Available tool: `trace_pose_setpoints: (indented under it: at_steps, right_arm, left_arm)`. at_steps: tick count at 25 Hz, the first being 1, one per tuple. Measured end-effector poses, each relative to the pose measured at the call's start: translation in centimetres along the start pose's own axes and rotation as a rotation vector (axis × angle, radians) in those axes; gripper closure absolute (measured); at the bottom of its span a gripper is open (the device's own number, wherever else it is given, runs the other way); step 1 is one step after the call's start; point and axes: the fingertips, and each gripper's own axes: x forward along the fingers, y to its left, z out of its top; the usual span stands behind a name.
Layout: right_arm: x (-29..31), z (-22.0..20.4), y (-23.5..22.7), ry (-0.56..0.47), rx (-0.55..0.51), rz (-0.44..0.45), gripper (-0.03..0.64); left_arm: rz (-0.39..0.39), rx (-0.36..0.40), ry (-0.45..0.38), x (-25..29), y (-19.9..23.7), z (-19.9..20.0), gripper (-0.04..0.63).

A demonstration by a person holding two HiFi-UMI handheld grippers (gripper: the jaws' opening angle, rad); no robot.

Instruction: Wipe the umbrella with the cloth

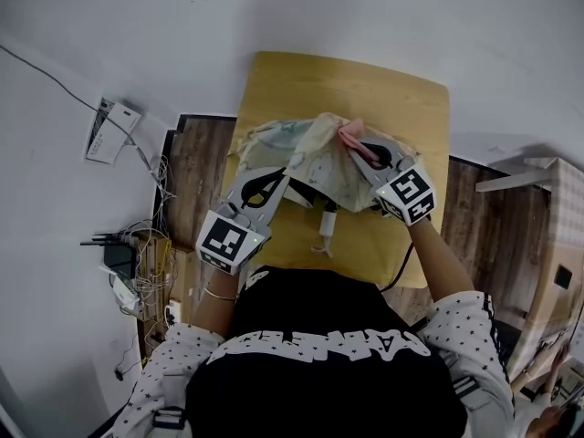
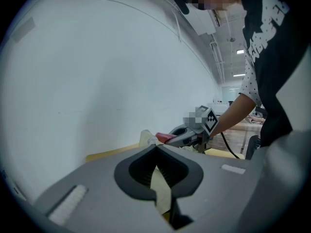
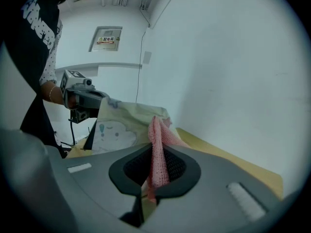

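Head view, seemingly mid-wipe: left tongs (image 1: 286,179) clamped on the cream printed fabric umbrella (image 1: 315,161), right tongs (image 1: 355,152) clamped on the pink knit cloth (image 1: 350,134), which should next sweep across the canopy.

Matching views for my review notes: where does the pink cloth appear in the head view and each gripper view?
Head view: cloth upper centre, in the right gripper, on the umbrella.
Left gripper view: small red patch mid-frame, beyond the jaws.
Right gripper view: centre, clamped between the jaws.
Shared landmark: the cream umbrella.
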Motion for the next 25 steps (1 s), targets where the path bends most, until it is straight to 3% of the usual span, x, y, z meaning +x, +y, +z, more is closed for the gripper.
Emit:
trace_pose_setpoints:
  at_steps: [15, 25]
  right_arm:
    - [-1.5, -3.9, 6.5, 0.096, 0.015, 0.179, 0.586]
    - [-3.2, -5.5, 10.2, 0.119, 0.066, 0.251, 0.586]
  left_arm:
    - [-0.031, -0.013, -0.018, 1.2, 0.0, 0.5, 0.594]
    - [-0.078, 0.013, -0.041, 2.5, -1.3, 1.7, 0.594]
